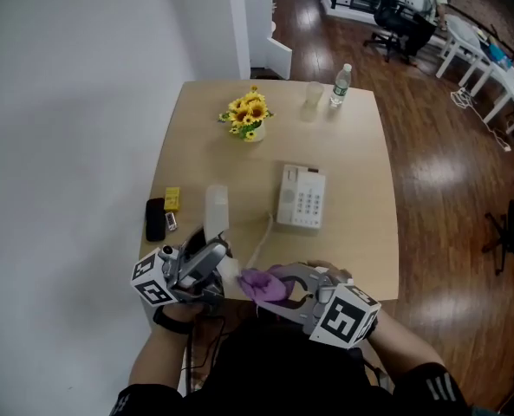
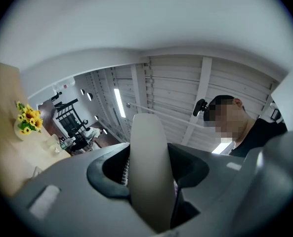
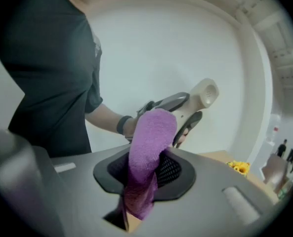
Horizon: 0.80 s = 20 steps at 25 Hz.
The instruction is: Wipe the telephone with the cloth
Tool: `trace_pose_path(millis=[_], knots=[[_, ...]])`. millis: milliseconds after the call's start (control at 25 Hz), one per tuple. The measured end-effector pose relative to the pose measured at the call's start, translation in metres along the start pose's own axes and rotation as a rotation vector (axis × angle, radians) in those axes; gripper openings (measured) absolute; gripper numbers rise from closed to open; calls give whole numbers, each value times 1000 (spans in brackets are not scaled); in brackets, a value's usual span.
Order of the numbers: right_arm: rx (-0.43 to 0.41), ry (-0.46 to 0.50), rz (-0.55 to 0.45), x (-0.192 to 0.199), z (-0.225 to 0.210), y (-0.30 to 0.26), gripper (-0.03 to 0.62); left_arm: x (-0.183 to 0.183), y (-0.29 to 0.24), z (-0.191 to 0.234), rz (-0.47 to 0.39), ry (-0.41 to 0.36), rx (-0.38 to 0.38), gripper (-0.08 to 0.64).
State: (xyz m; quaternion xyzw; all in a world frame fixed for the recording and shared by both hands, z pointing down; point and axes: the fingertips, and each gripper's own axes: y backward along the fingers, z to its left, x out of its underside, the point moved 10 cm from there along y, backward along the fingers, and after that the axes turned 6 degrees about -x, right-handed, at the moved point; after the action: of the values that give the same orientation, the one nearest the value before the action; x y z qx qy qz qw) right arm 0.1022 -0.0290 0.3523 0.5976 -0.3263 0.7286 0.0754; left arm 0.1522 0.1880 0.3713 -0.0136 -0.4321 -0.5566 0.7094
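The cream telephone base lies on the wooden table, keypad up. Its handset is lifted off and stands upright near the table's front edge, with my left gripper shut on its lower part. In the left gripper view the handset fills the gap between the jaws. My right gripper is shut on a purple cloth, held right next to the handset's lower end. The right gripper view shows the cloth sticking up between the jaws, with the handset just beyond it.
A white cord runs from the base toward the handset. A black device and a yellow item lie at the table's left edge. Sunflowers, a cup and a water bottle stand at the far side.
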Motion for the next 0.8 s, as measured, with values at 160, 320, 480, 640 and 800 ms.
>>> trace_pose_path(millis=[160, 320, 480, 640, 800], knots=[[170, -158, -26, 42, -40, 19, 95, 11, -1, 13, 92, -62, -147, 213], [324, -264, 46, 109, -96, 32, 95, 28, 1, 25, 181, -89, -268, 213], [406, -293, 139, 164, -156, 29, 95, 41, 3, 37, 205, -71, -338, 213], [458, -211, 273, 206, -219, 12, 95, 51, 1, 48, 236, -87, -396, 213], [458, -162, 393, 235, -275, -12, 95, 62, -1, 57, 258, -70, -435, 213]])
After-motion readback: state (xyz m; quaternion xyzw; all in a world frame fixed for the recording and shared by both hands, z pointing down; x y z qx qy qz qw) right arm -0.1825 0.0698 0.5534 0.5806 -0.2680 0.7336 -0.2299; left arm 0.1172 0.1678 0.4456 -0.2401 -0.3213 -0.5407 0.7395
